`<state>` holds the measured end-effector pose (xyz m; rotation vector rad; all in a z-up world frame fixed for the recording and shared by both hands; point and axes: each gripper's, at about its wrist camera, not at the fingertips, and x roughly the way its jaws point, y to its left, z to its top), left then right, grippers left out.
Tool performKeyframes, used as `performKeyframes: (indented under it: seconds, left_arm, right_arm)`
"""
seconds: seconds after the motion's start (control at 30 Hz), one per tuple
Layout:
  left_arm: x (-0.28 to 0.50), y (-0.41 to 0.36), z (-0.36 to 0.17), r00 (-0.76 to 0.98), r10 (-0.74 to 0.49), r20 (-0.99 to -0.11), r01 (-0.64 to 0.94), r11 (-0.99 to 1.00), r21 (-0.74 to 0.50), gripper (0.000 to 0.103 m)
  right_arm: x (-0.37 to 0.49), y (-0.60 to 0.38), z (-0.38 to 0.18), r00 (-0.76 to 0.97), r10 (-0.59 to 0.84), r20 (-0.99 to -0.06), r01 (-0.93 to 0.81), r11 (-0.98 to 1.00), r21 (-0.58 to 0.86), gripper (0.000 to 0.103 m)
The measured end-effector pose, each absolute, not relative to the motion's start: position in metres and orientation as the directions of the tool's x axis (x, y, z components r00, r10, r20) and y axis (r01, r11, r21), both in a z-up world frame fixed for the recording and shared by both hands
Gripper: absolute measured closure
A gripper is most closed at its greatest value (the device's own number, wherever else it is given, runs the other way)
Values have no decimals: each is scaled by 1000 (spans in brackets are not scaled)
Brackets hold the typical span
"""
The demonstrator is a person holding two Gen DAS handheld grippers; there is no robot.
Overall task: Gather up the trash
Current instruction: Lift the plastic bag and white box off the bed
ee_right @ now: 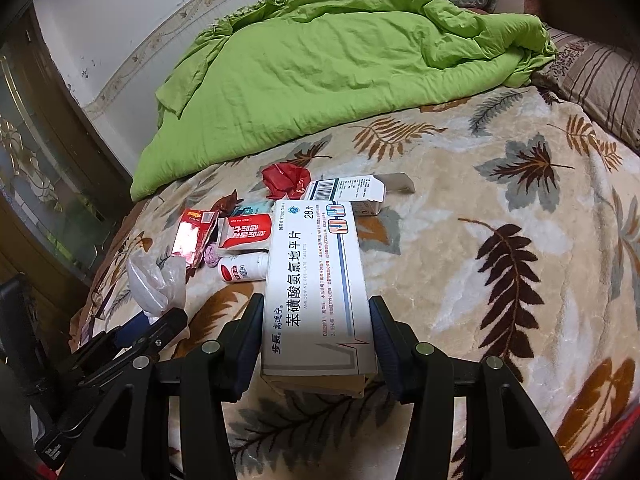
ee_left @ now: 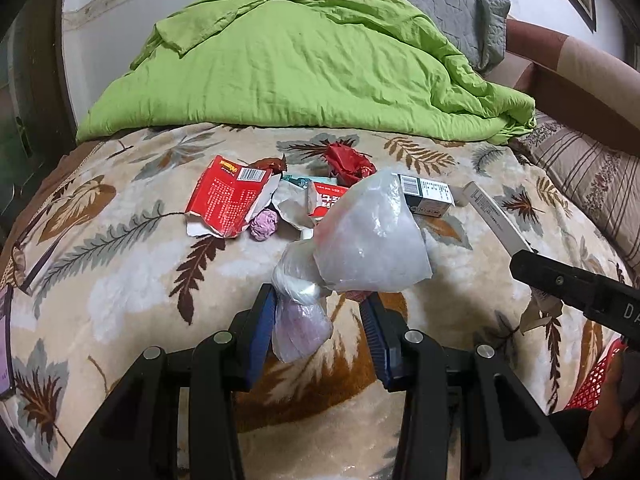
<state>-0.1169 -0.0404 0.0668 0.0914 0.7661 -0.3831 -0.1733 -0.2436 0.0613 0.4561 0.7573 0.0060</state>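
My left gripper (ee_left: 320,296) is shut on a crumpled clear plastic bag (ee_left: 360,240), which it holds just above the blanket. My right gripper (ee_right: 316,302) is shut on a long white medicine box (ee_right: 316,280), clamped by its sides. Beyond both lies a trash pile: a torn red carton (ee_left: 224,204), a crumpled red wrapper (ee_left: 348,162), a pink paper ball (ee_left: 264,226), a red and white packet (ee_right: 246,232), a small white bottle (ee_right: 242,268) and a barcoded white box (ee_right: 348,192). The left gripper (ee_right: 160,328) also shows low on the left in the right wrist view.
Everything rests on a bed with a leaf-patterned blanket (ee_left: 120,300). A green quilt (ee_left: 300,60) is heaped behind the pile, with a grey pillow (ee_left: 440,4) and a striped pillow (ee_left: 580,168) nearby. A red mesh basket (ee_left: 596,376) sits at the lower right. A person's arm (ee_left: 580,64) reaches in.
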Motion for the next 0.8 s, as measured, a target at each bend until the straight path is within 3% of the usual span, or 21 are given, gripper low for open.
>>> performKeyframes:
  seconds: [0.8]
  left_arm:
    - [-117,-41,68,688,-278,-671,362,932,-16,61]
  right_arm:
    - [-178,-243,65,748,168,-642,149,900,410,47]
